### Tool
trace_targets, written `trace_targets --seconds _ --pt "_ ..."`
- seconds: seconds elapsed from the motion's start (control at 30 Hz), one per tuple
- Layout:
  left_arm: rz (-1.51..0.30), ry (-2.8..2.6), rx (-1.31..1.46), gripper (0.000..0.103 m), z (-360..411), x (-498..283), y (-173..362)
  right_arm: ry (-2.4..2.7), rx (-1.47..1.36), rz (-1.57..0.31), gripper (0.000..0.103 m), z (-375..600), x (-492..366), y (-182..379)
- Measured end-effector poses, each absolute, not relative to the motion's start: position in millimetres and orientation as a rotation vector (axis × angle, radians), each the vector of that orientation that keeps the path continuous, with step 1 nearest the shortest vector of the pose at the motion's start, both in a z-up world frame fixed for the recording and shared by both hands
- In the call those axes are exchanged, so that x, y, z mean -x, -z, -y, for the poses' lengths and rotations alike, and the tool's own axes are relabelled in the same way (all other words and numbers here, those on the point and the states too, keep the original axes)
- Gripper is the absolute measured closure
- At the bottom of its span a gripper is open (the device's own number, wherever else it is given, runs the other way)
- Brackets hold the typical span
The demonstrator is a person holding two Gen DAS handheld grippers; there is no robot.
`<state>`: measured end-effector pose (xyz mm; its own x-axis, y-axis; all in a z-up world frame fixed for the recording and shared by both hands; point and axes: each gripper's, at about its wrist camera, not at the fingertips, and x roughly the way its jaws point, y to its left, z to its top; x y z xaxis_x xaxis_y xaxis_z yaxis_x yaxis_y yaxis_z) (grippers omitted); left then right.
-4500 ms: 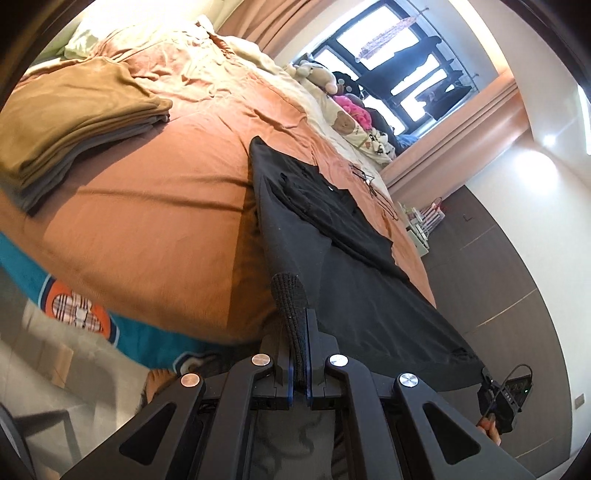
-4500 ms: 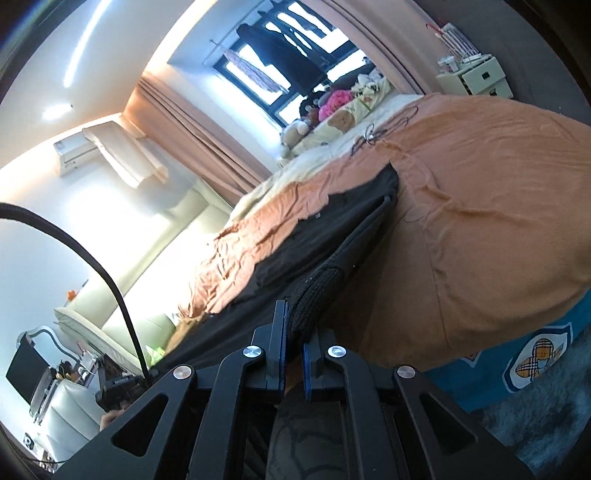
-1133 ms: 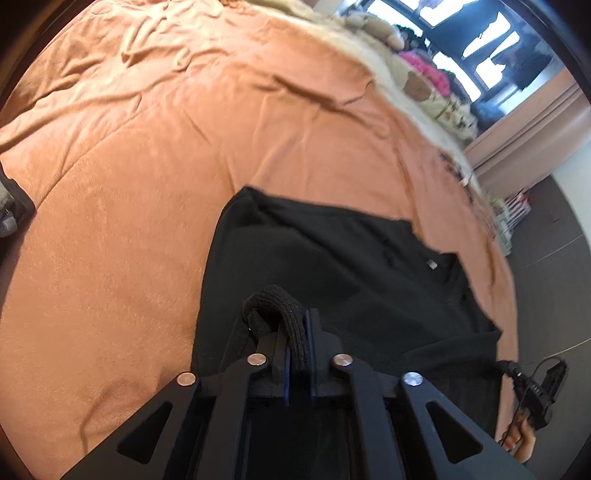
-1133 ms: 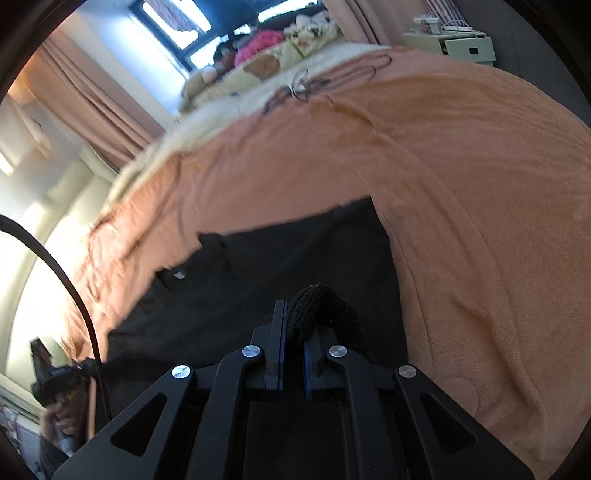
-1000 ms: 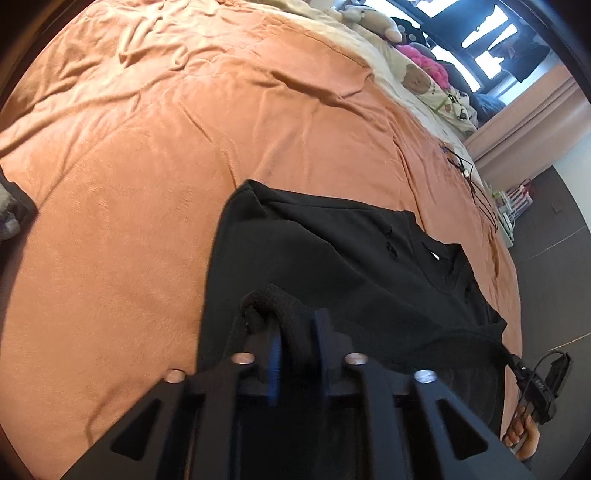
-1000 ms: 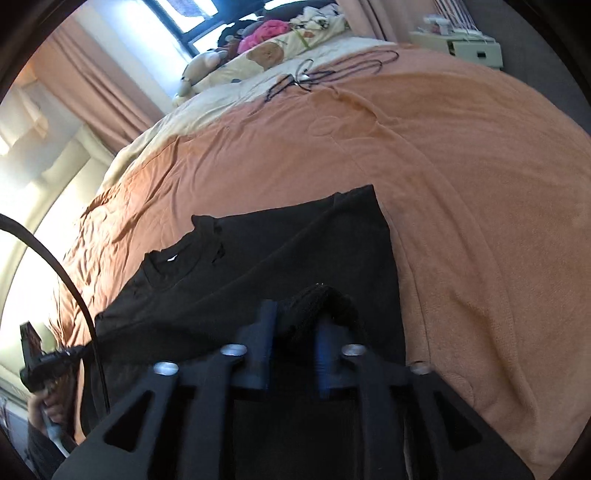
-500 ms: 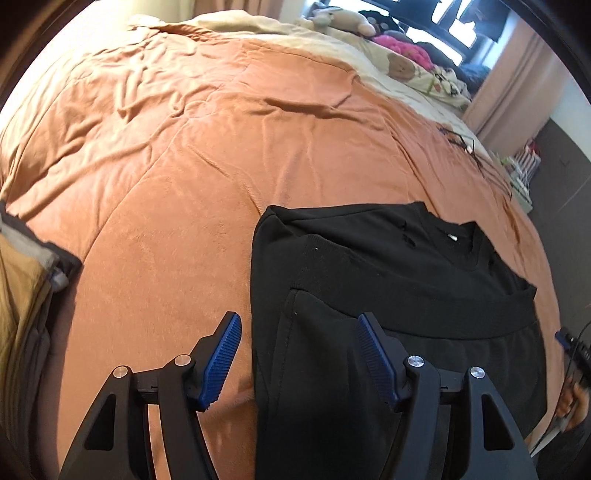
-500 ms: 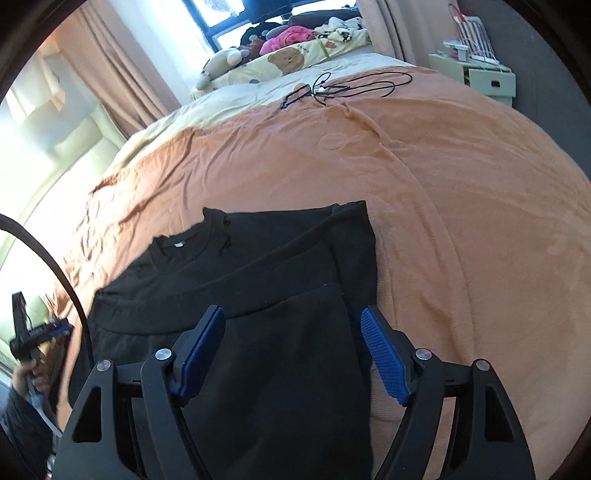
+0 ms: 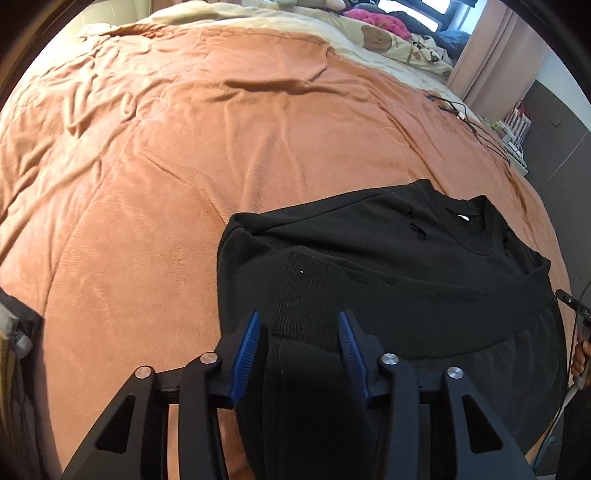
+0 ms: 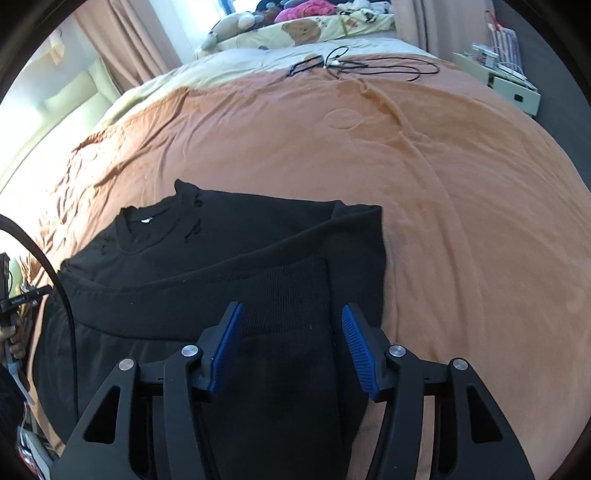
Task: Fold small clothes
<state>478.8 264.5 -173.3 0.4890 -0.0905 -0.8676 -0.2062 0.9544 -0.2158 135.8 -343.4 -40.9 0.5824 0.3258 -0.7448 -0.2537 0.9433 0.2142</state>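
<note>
Sweater (image 9: 388, 266), black, is lying on the orange blanket (image 9: 184, 155), its lower part folded up so that the ribbed hem (image 9: 306, 295) is resting across the chest. We are holding the left gripper (image 9: 299, 345) over the hem's left corner; its jaws are spread and closing, with the ribbed cloth showing between the blue pads (image 9: 245, 347) but not pressed by them. We are holding the right gripper (image 10: 291, 343) over the hem's right corner (image 10: 291, 291) in the same way: jaws spread and closing, cloth lying between the pads (image 10: 225, 343), no pinch visible. Just beyond the hem, the neckline (image 10: 142, 230) with its white label is facing up, toward the far side of the bed. At the left edge of the left view, a folded stack (image 9: 14, 332) is sitting on the blanket, well apart from the sweater. Farther off, black cables (image 10: 354, 66) are lying where the blanket meets a cream cover (image 10: 236, 62). At the far end, plush toys (image 10: 229, 26) and a printed quilt (image 10: 325, 27) are lying below the window.
</note>
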Motion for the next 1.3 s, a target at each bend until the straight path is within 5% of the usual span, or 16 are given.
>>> trace_targets --seconds 0.3,0.53,1.3 --pt "-1.083 -0.078 0.303 0.068 -267 -497 192 -0.331 -0.021 -0.949 0.053 323 -168 59" --pt "-1.052 -0.080 0.260 0.096 -262 -496 182 -0.284 -0.020 -0.939 0.097 323 -167 58" --pt "-0.783 -0.100 0.286 0.099 -261 -466 69 -0.266 -0.018 -0.584 0.102 335 -74 -50"
